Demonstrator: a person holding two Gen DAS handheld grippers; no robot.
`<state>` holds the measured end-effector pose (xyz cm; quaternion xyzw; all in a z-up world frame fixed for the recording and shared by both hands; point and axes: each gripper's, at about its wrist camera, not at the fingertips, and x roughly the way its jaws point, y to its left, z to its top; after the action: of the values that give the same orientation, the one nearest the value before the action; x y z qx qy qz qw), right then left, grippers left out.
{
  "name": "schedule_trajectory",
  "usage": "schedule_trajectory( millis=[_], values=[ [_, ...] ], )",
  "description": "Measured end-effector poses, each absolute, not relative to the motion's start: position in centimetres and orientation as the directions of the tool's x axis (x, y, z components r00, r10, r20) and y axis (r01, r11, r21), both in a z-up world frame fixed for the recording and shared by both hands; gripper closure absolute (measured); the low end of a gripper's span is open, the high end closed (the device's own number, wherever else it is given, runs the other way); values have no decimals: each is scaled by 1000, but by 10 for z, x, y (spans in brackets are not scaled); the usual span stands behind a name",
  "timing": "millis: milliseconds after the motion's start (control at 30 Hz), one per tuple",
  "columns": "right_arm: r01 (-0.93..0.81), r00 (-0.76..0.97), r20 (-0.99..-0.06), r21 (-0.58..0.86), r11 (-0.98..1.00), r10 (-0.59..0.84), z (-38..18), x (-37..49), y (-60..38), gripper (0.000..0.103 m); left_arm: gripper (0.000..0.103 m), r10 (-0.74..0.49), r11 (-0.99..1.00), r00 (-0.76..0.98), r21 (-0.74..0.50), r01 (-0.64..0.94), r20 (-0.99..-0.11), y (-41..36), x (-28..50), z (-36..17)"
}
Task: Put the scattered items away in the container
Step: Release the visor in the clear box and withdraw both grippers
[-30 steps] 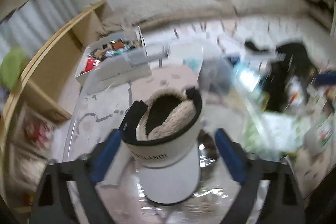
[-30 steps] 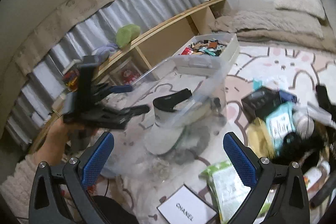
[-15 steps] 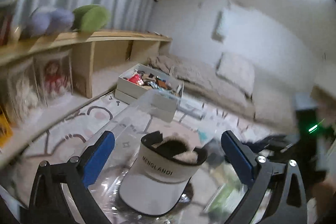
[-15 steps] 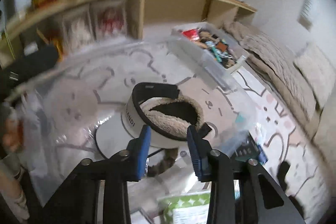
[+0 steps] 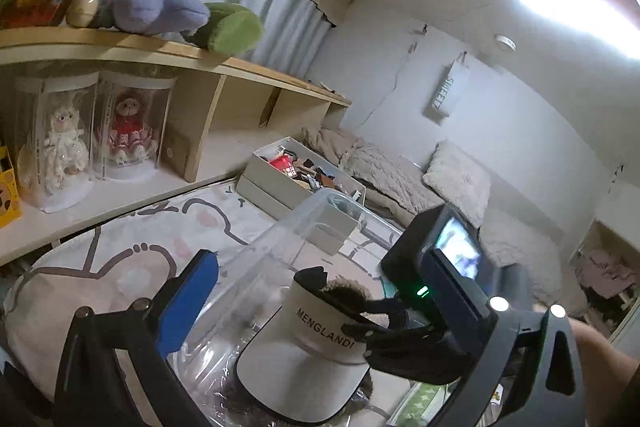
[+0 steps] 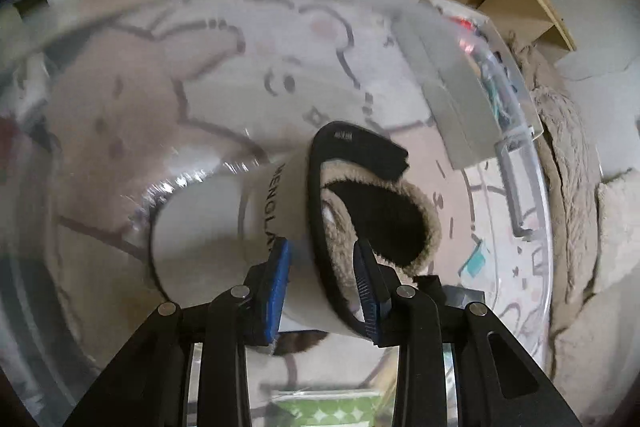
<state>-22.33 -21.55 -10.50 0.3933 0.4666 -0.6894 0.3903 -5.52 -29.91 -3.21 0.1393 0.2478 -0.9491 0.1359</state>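
1. Visor cap (image 6: 208, 227), white with black trim and "MENGLANDI" lettering, lying inside clear plastic container (image 6: 532, 163) on a cartoon-print rug (image 5: 120, 251).
2. Fleecy tan slipper (image 6: 384, 215) tucked inside the cap's band.
3. Right tool (image 6: 324, 287) narrowed, blue pads clamped on the cap's band and rim.
4. Left tool (image 5: 320, 303) spread wide, holding nothing, container's near wall between its fingers.
5. Wooden shelf (image 5: 240, 67) behind, two dolls in clear cases.

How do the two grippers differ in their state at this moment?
The left gripper has its jaws wide apart with nothing pressed between them; the right gripper is shut on the band of the white visor. The left one points across the room, the right one steeply down. Both have blue pads.
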Motion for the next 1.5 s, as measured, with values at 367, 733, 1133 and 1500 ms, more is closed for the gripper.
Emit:
schedule_trajectory(
  millis=[367,733,1133,1500],
  values=[
    [849,-468,-882,-467,-247,60,-142,-252,-215,70,1,-176,-859,-929,-410,306,-325,-298,-56,-32],
    [863,-427,-894,-358,-356,-137,-74,-248,-192,70,1,-201,-876,-921,-360,321,-333,-290,-54,-29],
    [845,-398,-789,-118,-521,-468,-16,-205,-106,37,1,-216,-898,-916,-301,322,-337,-277,-57,-27],
    [781,-503,-597,-3,-625,-625,-11,-181,-60,0,0,-188,-937,-903,-205,283,-387,-243,-63,-26]
  ],
)
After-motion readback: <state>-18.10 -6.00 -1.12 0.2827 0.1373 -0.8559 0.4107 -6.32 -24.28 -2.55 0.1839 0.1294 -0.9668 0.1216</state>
